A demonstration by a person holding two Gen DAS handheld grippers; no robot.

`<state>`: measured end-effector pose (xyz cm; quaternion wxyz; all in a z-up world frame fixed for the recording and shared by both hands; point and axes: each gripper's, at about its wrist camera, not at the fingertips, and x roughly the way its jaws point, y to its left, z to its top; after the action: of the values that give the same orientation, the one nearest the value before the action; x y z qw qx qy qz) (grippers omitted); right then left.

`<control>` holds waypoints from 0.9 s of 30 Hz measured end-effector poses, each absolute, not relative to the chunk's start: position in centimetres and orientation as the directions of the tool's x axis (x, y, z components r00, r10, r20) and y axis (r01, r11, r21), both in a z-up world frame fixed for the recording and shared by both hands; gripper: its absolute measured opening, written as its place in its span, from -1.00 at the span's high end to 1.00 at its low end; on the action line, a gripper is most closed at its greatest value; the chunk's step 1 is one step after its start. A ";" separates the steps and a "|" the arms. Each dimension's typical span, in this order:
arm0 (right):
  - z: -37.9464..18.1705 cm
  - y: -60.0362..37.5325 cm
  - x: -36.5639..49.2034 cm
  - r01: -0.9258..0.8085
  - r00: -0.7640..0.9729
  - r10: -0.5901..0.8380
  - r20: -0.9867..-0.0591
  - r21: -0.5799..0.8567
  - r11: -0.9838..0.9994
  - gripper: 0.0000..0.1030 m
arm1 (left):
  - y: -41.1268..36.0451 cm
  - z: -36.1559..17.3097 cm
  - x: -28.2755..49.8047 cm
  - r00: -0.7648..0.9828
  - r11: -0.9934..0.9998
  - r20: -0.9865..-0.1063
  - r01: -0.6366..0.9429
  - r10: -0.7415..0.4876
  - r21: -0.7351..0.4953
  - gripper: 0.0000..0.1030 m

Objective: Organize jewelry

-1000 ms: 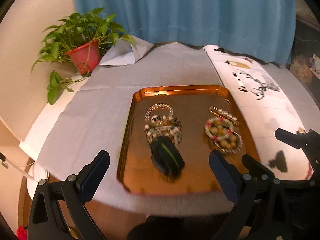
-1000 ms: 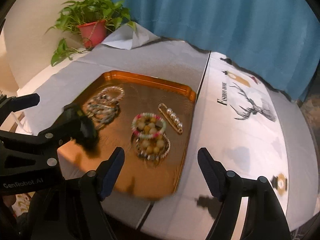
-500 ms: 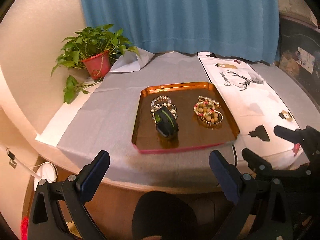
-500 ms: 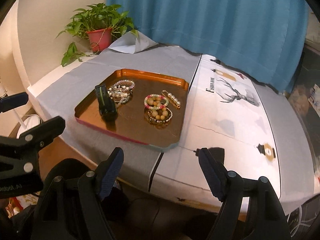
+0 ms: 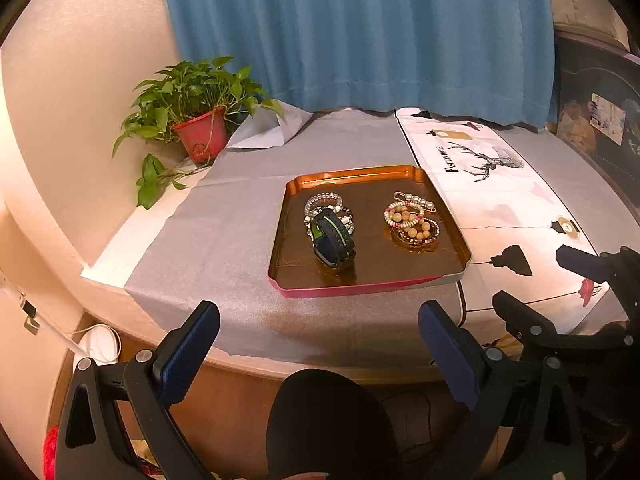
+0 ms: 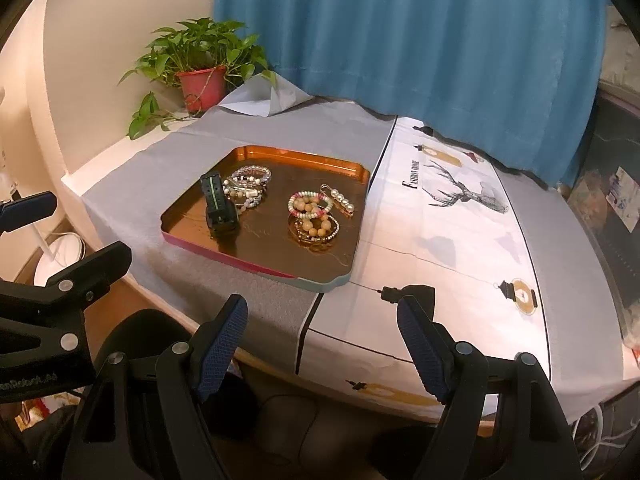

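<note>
A copper tray (image 5: pixel 450 222) (image 6: pixel 188 204) sits on the grey cloth, holding jewelry. On its left side a black watch with a green stripe (image 5: pixel 333 238) (image 6: pixel 218 204) stands against a pile of pale bead bracelets (image 5: pixel 323 202) (image 6: pixel 250 178). On its right side lie wooden and pink bead bracelets (image 5: pixel 410 220) (image 6: pixel 312 212) and a pearl pin (image 5: pixel 416 200) (image 6: pixel 340 199). My left gripper (image 5: pixel 318 350) hangs open in front of the table edge, empty. My right gripper (image 6: pixel 322 344) is open too, empty, over the table's front edge. Both are well back from the tray.
A potted plant in a red pot (image 5: pixel 200 134) (image 6: pixel 202 86) stands at the back left by the blue curtain (image 5: pixel 360 32). A white cloth with a deer print (image 5: pixel 486 160) (image 6: pixel 460 196) covers the table's right side. A dark knee (image 5: pixel 332 420) shows below.
Both grippers have drawn back from the tray and risen a little; a second ago they hung just over its near edge, now the whole table front shows. The jewelry has not moved.
</note>
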<state>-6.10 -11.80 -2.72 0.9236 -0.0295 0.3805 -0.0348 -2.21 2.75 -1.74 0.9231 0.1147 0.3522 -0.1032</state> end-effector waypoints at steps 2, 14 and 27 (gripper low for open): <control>-2.7 -11.7 -6.1 0.042 0.708 -0.088 -0.701 -0.083 0.996 -0.51 | 2.8 -1.7 -2.3 0.729 0.952 -0.676 0.272 -0.110 0.139 -0.92; -2.7 -11.8 -6.4 0.046 0.706 -0.097 -0.702 -0.091 0.995 -0.51 | 3.3 -1.8 -2.4 0.724 0.956 -0.682 0.263 -0.107 0.130 -0.92; -2.6 -11.9 -6.4 0.045 0.707 -0.097 -0.700 -0.093 0.995 -0.51 | 3.5 -1.7 -2.1 0.723 0.957 -0.683 0.259 -0.103 0.130 -0.92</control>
<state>-6.40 -11.85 -2.61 0.9232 -0.0345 0.3808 -0.0385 -2.14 3.46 -1.67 0.9218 0.1087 0.3590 -0.0981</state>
